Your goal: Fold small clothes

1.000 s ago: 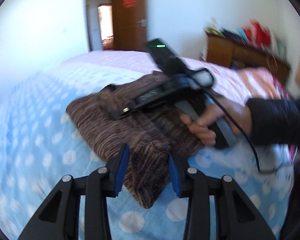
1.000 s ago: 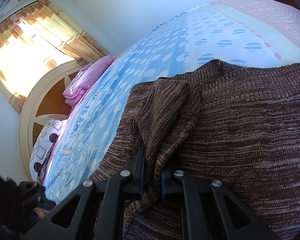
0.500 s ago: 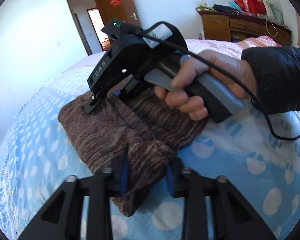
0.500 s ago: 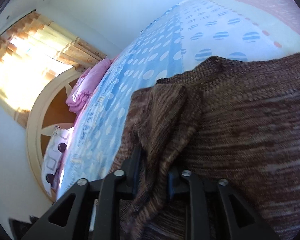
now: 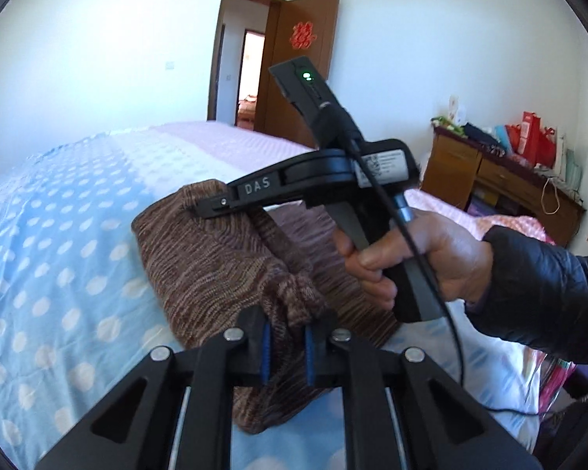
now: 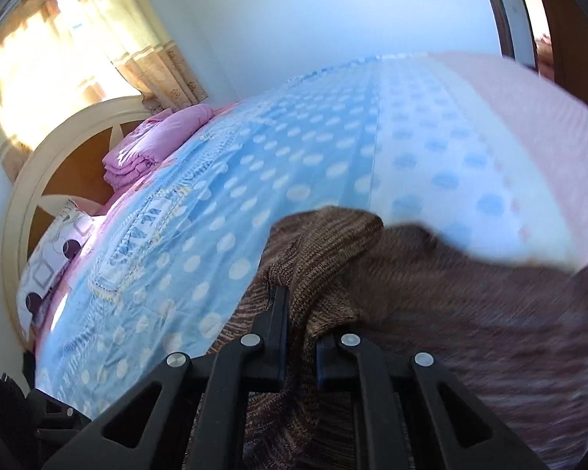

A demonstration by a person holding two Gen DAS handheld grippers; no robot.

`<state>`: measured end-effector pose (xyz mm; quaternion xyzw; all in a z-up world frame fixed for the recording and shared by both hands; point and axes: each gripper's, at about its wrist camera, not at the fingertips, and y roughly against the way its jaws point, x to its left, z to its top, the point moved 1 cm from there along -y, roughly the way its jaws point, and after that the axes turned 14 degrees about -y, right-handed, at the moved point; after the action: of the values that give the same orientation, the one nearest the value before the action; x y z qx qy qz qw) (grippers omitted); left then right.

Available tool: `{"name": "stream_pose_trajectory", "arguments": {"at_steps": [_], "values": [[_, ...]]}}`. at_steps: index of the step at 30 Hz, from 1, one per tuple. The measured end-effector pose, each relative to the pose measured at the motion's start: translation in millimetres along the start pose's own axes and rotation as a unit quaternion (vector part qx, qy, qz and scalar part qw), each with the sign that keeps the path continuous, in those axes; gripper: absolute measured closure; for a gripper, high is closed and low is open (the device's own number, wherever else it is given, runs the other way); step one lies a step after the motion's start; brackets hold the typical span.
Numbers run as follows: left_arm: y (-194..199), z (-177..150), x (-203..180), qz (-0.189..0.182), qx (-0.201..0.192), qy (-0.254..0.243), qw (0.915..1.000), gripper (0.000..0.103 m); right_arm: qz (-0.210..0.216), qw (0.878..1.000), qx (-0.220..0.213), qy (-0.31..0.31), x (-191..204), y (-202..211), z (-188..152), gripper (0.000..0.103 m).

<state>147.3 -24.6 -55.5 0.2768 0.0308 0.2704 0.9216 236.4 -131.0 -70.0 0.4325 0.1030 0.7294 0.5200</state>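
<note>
Bed (image 5: 51, 243): blue dotted cover, wide and mostly bare; folded pink bedding (image 6: 156, 145) sits at the headboard end, well apart from the work.

Knit (image 5: 215, 270): one brown marled garment, lying near the bed's near edge, bunched and partly doubled over itself. No flat, squared fold visible; edges are uneven. Judgement: fold is under way, not finished. No other small clothes are visible in either view, so the remaining count cannot be told.

Right gripper (image 5: 211, 206): jaws nearly shut, pinching a raised ridge of knit at the far corner; the right wrist view (image 6: 300, 313) shows fabric between the pads.

Left gripper (image 5: 286, 346): jaws have just been closing, now almost shut on a gathered knit corner at the near edge.

Left to do, by judgement: carry both pinched corners across, lay them down, release, smooth.
</note>
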Motion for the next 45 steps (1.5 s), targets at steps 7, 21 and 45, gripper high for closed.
{"name": "stream_pose_trajectory", "arguments": {"at_steps": [7, 21, 45], "values": [[-41, 23, -39, -0.025, -0.013, -0.005, 0.9996, 0.09, -0.039, 0.997, 0.006, 0.073, -34, 42, 25, 0.095], [-101, 31, -95, -0.065, 0.059, -0.017, 0.996, 0.09, -0.101, 0.992, 0.043, 0.07, -149, 46, -2, 0.094], [-123, 44, -127, -0.084, 0.083, -0.048, 0.9919, 0.089, -0.093, 0.995, -0.009, -0.019, -180, 40, 41, 0.09]]}}
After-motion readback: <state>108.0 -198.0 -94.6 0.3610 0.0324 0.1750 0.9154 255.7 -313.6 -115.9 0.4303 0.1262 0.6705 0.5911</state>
